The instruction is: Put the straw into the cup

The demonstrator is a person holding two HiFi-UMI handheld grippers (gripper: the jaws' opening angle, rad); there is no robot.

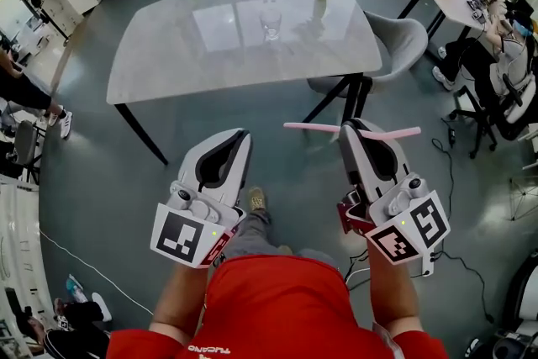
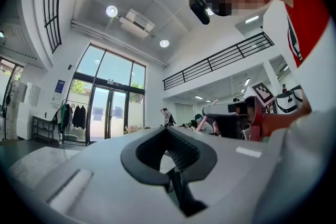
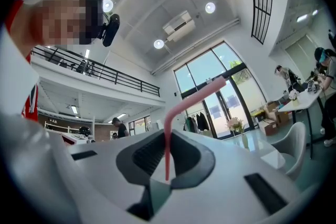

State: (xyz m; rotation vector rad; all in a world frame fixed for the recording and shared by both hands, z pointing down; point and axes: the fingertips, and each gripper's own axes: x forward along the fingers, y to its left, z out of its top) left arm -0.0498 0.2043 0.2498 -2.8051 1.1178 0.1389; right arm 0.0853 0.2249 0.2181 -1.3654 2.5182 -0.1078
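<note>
Now: right gripper, lower right of head view, jaws pinched on pink straw, which lies crosswise at tips. Left gripper, lower left, jaws together, nothing between. Clear cup upper centre on grey table, well apart from straw. Lettering on red shirt at bottom edge unreadable.

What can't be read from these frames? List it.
- Glass cup, head view: far off, small and clear. Whether it holds anything cannot be told.
- Pink straw, head view: its middle is covered by the right gripper; only the two ends show.
- Straw, right gripper view: its lower stretch disappears behind the gripper's own body.
- Cup, both gripper views: not made out in either.
</note>
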